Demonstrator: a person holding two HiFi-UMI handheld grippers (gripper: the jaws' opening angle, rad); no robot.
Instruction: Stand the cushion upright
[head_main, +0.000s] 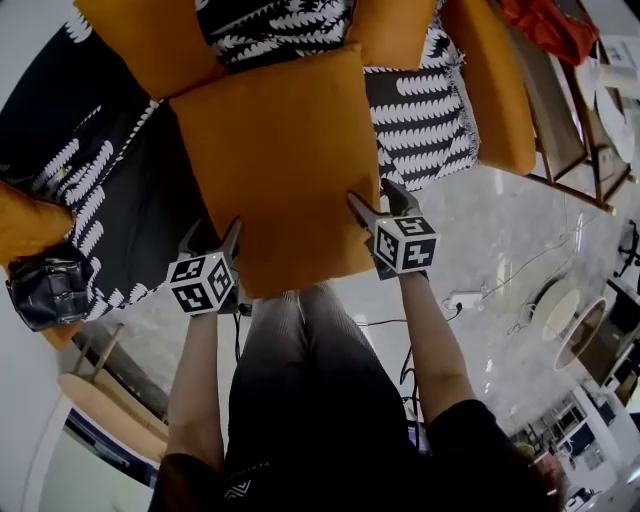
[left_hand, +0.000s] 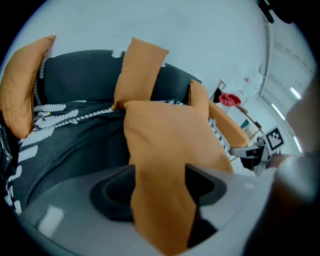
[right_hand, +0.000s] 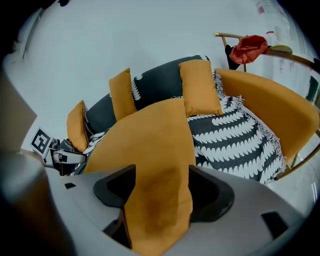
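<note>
Cushion on sofa seat, both claws at its near edge.
Sofa (head_main: 490, 80) fills upper frame; orange cushion (head_main: 275, 160) lies centre; left claw (head_main: 212, 235) and right claw (head_main: 372, 197) stand apart, each astride a lower corner, unclamped.

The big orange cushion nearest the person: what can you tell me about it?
The cushion is square, plain orange, soft-looking fabric. It lies flat on the patterned throw, not upright. The left gripper and right gripper have one near corner each between open jaws.
</note>
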